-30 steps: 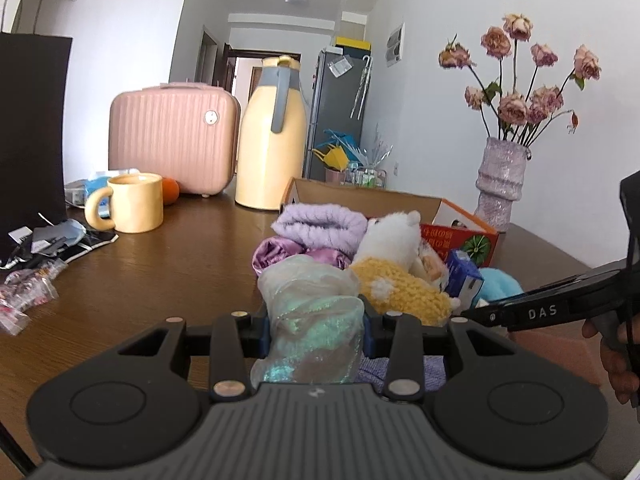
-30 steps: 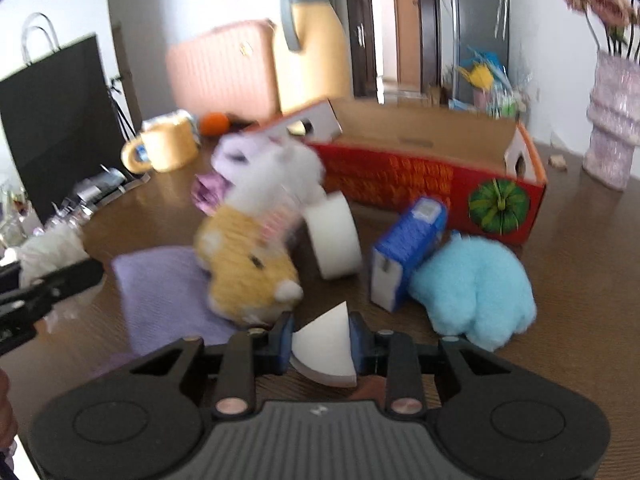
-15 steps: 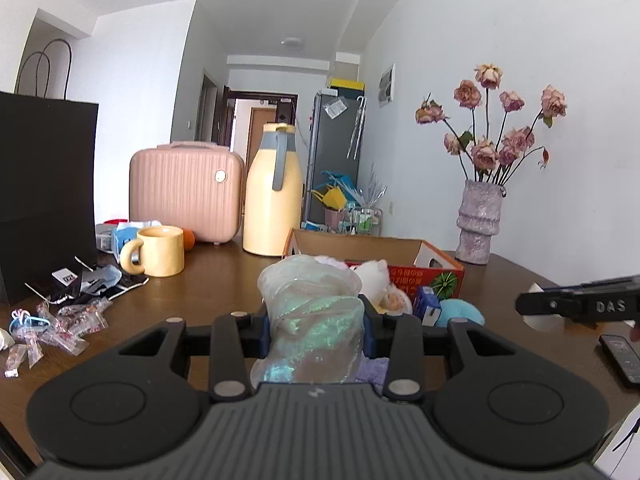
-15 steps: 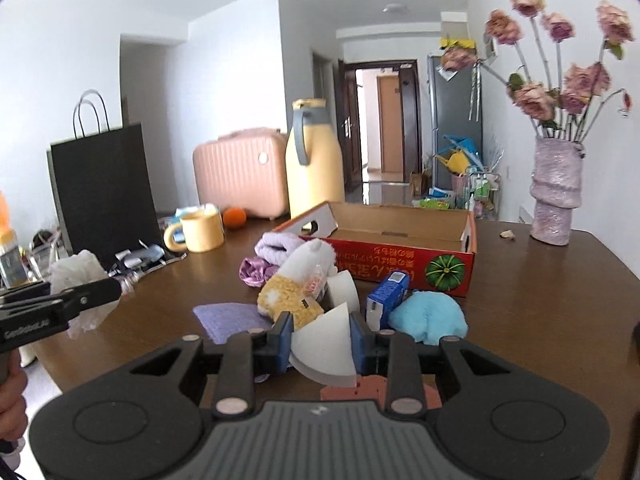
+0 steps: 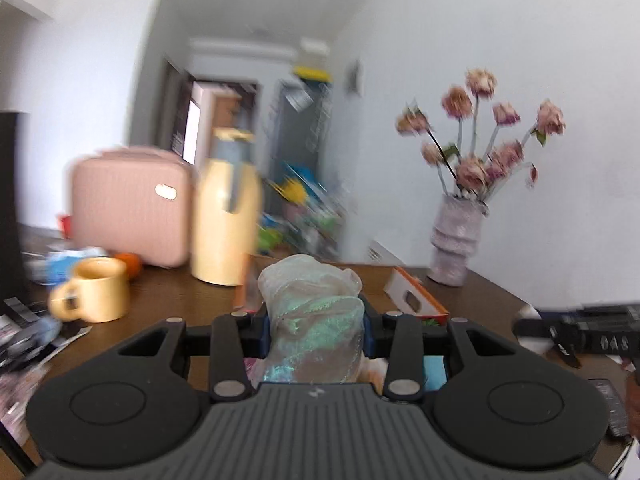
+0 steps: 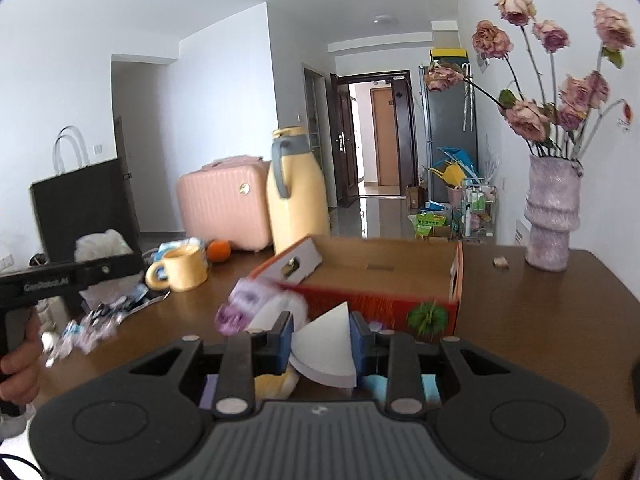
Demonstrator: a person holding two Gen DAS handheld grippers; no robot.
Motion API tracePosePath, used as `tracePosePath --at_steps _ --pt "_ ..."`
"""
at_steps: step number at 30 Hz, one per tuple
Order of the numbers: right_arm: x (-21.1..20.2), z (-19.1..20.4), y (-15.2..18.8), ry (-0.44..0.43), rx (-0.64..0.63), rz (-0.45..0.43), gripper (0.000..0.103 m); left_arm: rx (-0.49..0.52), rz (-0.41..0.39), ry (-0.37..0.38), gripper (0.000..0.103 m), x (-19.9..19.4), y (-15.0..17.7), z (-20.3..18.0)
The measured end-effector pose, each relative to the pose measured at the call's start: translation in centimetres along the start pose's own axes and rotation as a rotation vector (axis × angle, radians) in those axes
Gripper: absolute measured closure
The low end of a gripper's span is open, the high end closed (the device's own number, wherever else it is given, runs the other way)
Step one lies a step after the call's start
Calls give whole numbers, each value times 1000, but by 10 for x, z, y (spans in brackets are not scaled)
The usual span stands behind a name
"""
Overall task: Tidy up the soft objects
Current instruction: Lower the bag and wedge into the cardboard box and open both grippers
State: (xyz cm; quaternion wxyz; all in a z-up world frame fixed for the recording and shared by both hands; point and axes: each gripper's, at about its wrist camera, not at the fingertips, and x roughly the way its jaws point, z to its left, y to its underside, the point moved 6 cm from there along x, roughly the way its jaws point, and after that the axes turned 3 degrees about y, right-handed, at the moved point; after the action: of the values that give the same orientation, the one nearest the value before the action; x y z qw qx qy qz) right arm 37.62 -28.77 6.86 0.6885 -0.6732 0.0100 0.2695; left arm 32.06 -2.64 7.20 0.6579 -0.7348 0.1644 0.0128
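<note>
Glossy brown wooden table [image 6: 540, 320]

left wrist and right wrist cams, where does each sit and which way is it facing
Left wrist: on the left gripper, facing the hallway; clamps a shimmery bag; right gripper at right.
Right wrist: on the right gripper, facing the cardboard box; clamps a white foam wedge; a hand at left.
Shared: yellow jug, pink case, vase.

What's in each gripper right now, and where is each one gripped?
The left gripper pinches a crumpled iridescent plastic bag around its middle. The right gripper clamps a white wedge-shaped foam piece by its two flat sides.
</note>
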Motion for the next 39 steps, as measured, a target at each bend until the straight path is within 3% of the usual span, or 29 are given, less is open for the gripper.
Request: tracePosePath --at_steps 2,5,9,11,14,18,21,23,25,29,35,37,39 --pt "29 -14 -25 -4 9 15 74 -8 61 56 63 40 -17 6" --pt "95 -38 -64 3 17 65 74 -1 151 70 63 116 -38 14" --pt "215 -82 -98 64 54 204 73 -4 304 60 63 235 -58 28" --pt "266 -101 -101 112 49 271 73 -14 392 36 63 294 -58 39" --pt "329 -119 -98 199 -22 355 73 12 441 4 62 357 -52 52" --pt "383 -134 -84 241 -35 451 70 60 546 -44 42 415 -32 64" --pt "408 -146 -72 274 -13 509 58 102 565 -84 32 436 -25 68" --pt "409 -146 -67 290 -3 485 41 125 578 -90 30 440 -23 70" --pt "404 -144 -66 285 -6 465 39 134 567 -79 25 437 -26 70" --pt "385 -139 -77 281 -54 438 39 126 531 -85 25 426 -38 70" --pt "304 -115 -110 268 -110 348 31 132 466 -87 20 372 -69 62" --pt "263 -104 -118 280 -126 278 28 118 413 -83 19 343 -82 58" --pt "223 -89 -118 275 -150 212 24 99 311 -100 17 299 -92 56"
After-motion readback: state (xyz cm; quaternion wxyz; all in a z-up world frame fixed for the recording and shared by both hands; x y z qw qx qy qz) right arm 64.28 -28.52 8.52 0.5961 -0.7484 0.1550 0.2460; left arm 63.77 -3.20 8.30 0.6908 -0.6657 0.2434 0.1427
